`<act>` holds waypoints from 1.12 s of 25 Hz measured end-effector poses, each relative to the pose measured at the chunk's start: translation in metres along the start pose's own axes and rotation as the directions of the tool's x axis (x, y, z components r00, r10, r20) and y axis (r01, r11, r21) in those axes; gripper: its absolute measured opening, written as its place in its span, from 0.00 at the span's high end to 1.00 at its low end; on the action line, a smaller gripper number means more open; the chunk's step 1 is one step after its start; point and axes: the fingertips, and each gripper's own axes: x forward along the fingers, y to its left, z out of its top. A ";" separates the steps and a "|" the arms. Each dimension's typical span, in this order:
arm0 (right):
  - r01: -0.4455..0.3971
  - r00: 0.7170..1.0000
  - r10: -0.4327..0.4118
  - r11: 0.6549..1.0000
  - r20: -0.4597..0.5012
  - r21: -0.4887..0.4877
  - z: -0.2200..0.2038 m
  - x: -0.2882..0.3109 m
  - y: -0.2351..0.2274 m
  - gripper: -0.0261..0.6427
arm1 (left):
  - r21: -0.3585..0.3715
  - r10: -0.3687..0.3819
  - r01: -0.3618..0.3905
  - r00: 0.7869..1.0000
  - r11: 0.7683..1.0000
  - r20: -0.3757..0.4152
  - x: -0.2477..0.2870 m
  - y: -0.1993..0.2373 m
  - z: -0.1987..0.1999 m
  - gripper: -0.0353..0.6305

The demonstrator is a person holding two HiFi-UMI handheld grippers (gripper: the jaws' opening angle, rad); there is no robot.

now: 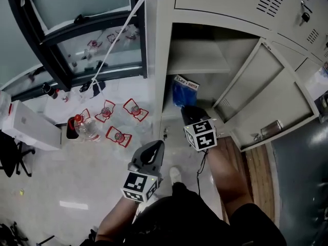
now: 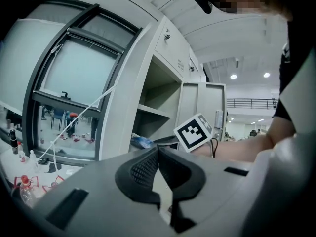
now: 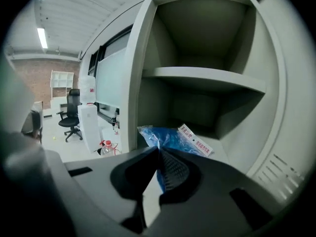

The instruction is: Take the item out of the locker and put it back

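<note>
Nearest, my left gripper (image 1: 158, 144) hangs outside the locker (image 1: 163, 60), jaws together, empty; my right gripper (image 3: 159, 150) pinches the blue bag (image 3: 165, 136) just inside it

Head view: looking steeply down from above the person, taking in the floor (image 1: 61, 178), the left gripper (image 1: 158, 144), the right gripper (image 1: 187, 109) and the open locker (image 1: 164, 60).
Left gripper view: riding behind its fingers (image 2: 143, 169), facing nearly level toward the locker from a little way out.
Right gripper view: sitting closer, facing into the lower compartment.
All three are sharing the locker and the blue bag (image 1: 184, 92).
</note>
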 end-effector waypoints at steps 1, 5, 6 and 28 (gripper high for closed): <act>0.002 1.000 -0.003 1.000 0.008 0.016 0.001 -0.007 0.004 0.94 | 0.003 -0.006 0.006 1.000 1.000 0.000 -0.005 -0.002 0.000 0.94; 0.013 0.999 -0.016 0.998 0.048 0.067 0.003 -0.036 0.020 0.94 | 0.018 -0.033 0.033 0.999 0.999 -0.003 -0.025 -0.011 -0.002 0.94; 0.017 0.998 -0.022 0.997 0.058 0.078 0.004 -0.044 0.024 0.94 | 0.023 -0.040 0.040 0.999 0.999 -0.003 -0.031 -0.013 -0.003 0.94; -0.056 0.981 0.011 0.972 0.195 0.230 -0.009 -0.183 0.078 0.94 | -0.016 -0.009 0.009 1.000 1.000 -0.013 -0.073 -0.051 -0.018 0.94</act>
